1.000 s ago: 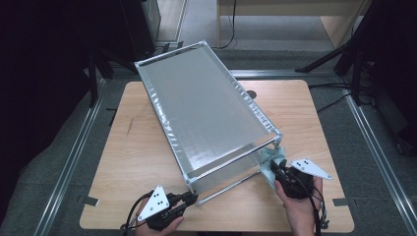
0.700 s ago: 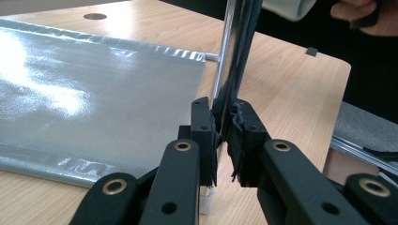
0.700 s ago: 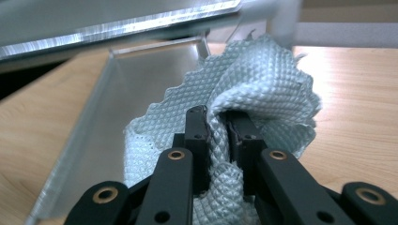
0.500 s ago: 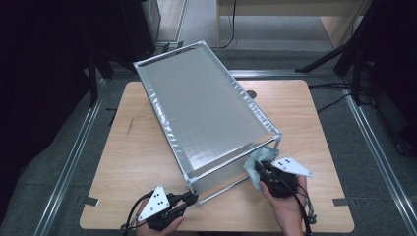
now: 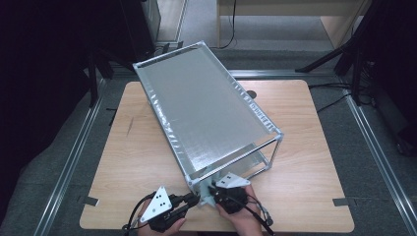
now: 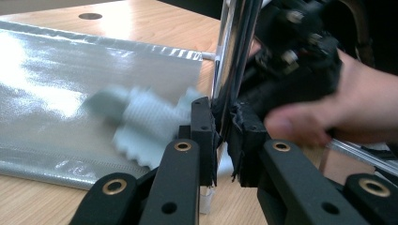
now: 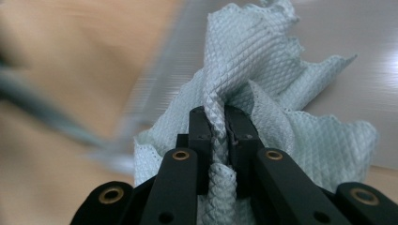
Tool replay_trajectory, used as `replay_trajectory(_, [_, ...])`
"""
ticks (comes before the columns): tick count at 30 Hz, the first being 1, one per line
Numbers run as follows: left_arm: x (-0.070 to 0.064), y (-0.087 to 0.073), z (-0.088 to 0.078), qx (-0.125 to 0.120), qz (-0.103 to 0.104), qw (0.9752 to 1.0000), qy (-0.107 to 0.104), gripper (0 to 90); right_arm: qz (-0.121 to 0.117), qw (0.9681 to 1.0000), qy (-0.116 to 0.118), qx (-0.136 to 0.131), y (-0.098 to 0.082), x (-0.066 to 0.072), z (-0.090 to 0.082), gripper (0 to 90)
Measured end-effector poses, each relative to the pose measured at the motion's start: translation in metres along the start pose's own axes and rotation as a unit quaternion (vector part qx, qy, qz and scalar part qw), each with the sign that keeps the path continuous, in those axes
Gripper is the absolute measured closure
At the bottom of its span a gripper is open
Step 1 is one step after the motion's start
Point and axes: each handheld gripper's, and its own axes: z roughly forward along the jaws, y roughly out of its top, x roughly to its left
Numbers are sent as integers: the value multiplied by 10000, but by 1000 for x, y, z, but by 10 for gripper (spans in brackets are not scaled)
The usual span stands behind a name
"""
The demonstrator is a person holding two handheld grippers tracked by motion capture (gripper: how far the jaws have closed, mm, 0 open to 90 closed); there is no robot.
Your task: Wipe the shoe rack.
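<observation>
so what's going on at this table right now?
A person is wiping a metal shelf rack that stands on the wooden table. The left gripper is shut on the rack's upright post at the near corner, steadying it. The right gripper is shut on a bunched pale green cloth, with the cloth against the rack's silvery lower shelf, right beside that post. Both hands sit together at the table's near edge.

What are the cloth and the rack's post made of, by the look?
Cloth: pale mint woven or knit fabric, matte, diamond waffle texture, pinked edges; probably microfibre. Post: shiny metal tube, mirror-like reflections, likely chromed or polished steel, clamped in the left tool.
</observation>
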Motion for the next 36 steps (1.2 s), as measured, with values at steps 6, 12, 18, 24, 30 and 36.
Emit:
replay_trajectory(6, [0, 0, 0, 5, 14, 10000, -4, 815, -84, 9997, -244, 15, -1, -2, -4, 826])
replay_trajectory(12, [1, 0, 0, -4, -2, 10000, -13, 815, 309, 9951, -936, -80, -11, -50, -44, 824])
replay_trajectory(18, [5, 0, -1, -12, -39, 10000, 50, 814, 915, 9772, -1913, 25, -30, -105, -101, 828])
replay_trajectory(24, [8, 0, -1, -24, -73, 9999, 101, 814, 1558, 9501, -2648, -533, -42, -148, -157, 832])
replay_trajectory(30, [11, 1, -1, -30, -97, 9998, 156, 814, 1653, 9395, -2958, -503, -55, -166, -158, 651])
replay_trajectory(36, [13, 0, -2, -41, -135, 9997, 179, 814, 1459, 9520, -2503, -989, -38, -150, -164, 401])
